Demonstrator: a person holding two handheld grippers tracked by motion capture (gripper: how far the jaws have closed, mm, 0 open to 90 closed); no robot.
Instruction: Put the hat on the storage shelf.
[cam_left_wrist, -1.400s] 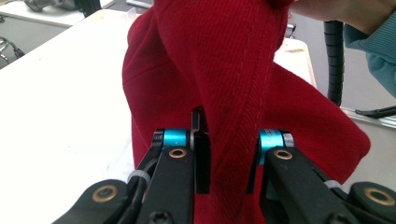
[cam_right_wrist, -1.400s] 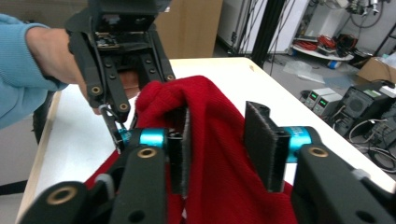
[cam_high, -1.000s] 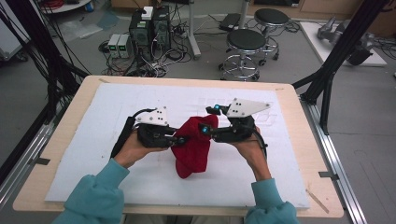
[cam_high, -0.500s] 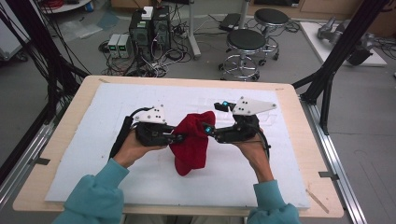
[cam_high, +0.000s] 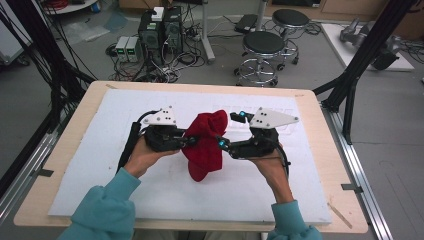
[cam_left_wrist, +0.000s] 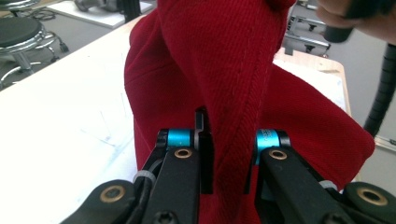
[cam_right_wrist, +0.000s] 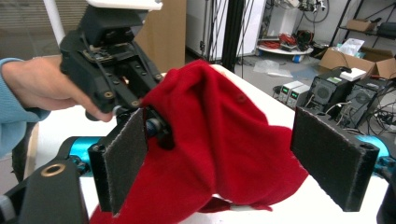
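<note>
A red knitted cloth (cam_high: 205, 145) hangs bunched between my two grippers over the white mat (cam_high: 100, 165). My left gripper (cam_high: 192, 141) is shut on a fold of the red cloth (cam_left_wrist: 224, 70), which runs up between its pads (cam_left_wrist: 205, 154). My right gripper (cam_high: 220, 144) faces it from the other side. Its jaws have just been opening and stand wide in the right gripper view, with the cloth (cam_right_wrist: 219, 135) between the foam pads (cam_right_wrist: 123, 154) but not pressed by them. The left gripper (cam_right_wrist: 156, 123) shows beyond, in a hand.
The mat lies on a wooden table (cam_high: 75, 130). Beyond the far edge, on the floor, stand computer boxes (cam_high: 160, 25) and two stools (cam_high: 262, 45). Black frame posts (cam_high: 360, 65) rise at the right and left corners.
The right gripper's jaws have spread off the cloth's upper edge and the gripper has dropped slightly. The cloth now hangs from the left gripper, which has stayed put.
</note>
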